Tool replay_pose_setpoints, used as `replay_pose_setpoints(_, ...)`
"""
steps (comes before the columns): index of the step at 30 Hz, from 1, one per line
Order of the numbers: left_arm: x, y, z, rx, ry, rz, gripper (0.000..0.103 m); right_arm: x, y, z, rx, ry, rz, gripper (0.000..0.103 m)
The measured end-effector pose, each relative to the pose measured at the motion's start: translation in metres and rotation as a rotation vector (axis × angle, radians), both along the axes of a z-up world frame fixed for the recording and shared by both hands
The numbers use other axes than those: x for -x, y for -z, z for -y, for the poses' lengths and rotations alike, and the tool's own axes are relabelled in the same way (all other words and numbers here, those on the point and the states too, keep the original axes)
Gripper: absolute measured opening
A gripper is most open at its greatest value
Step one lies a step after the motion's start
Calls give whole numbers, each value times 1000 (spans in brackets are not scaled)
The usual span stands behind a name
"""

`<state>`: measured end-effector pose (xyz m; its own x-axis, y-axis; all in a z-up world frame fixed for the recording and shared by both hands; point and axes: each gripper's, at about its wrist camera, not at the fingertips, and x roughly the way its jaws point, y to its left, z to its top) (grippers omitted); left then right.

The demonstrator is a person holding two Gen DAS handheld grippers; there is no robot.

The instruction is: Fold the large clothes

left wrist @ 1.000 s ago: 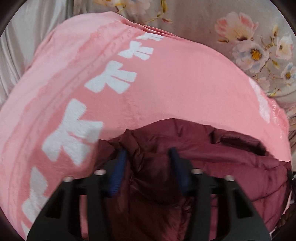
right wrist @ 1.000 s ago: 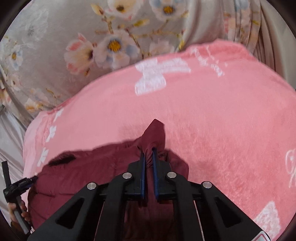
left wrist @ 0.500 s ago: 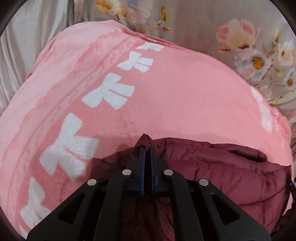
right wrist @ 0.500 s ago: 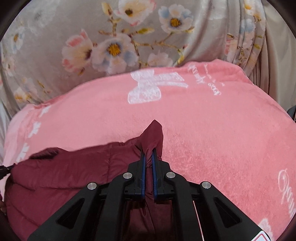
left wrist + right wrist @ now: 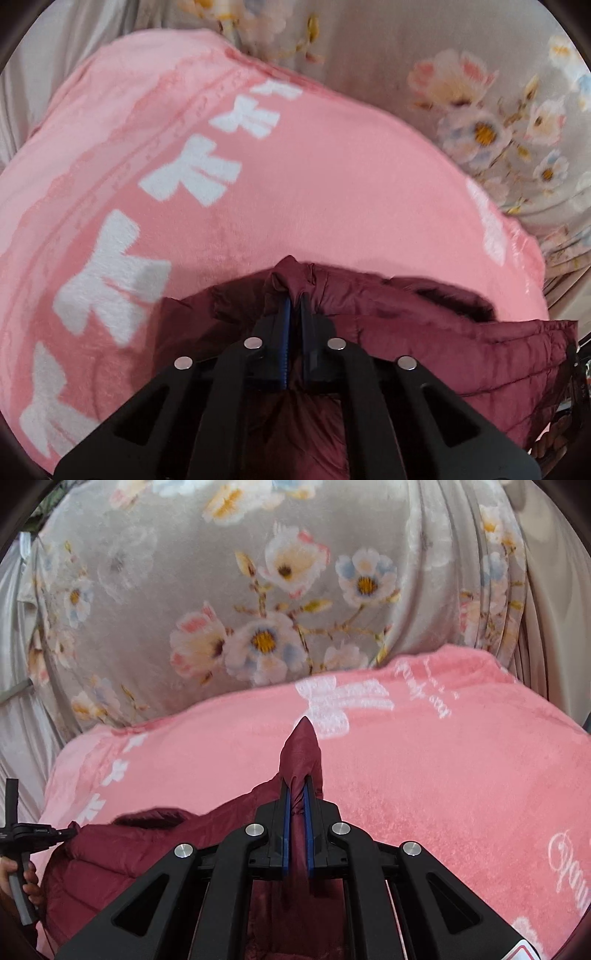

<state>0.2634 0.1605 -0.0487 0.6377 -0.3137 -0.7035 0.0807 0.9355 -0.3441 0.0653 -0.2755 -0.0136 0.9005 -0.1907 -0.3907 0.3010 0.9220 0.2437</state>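
A dark red padded jacket lies across the near part of a pink blanket printed with white bows. My left gripper is shut on a pinched fold at the jacket's edge. In the right wrist view the same jacket spreads to the lower left, and my right gripper is shut on another corner of it, whose pointed tip sticks up past the blue pads. The rest of the jacket below both grippers is hidden by their black frames.
A grey curtain with a flower print hangs behind the pink blanket. At the right wrist view's left edge a hand holds the other gripper's handle. Plain pale curtain folds hang at the left.
My left gripper's jaws closed on a fold of the jacket and lifted it slightly. My right gripper rose and tilted upward with its corner, so more curtain shows behind.
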Motion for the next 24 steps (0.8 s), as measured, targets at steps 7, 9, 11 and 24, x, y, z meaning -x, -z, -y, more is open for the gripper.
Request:
replay_pose_setpoints(7, 35, -91, -23, 78, -65, 267, 3, -3, -47, 3, 5, 51, 148, 6)
replay_pose_setpoints(9, 10, -92, -11, 21, -91, 244, 3, -45, -33, 17, -35, 81, 31, 6)
replay_pose_setpoints(11, -18, -75, 2, -38, -96, 171, 3, -79, -3, 26, -63, 98, -112, 6)
replay_pose_setpoints(24, -22, 54, 28, -296, -80, -72, 3, -80, 88, 20, -63, 18, -431, 11)
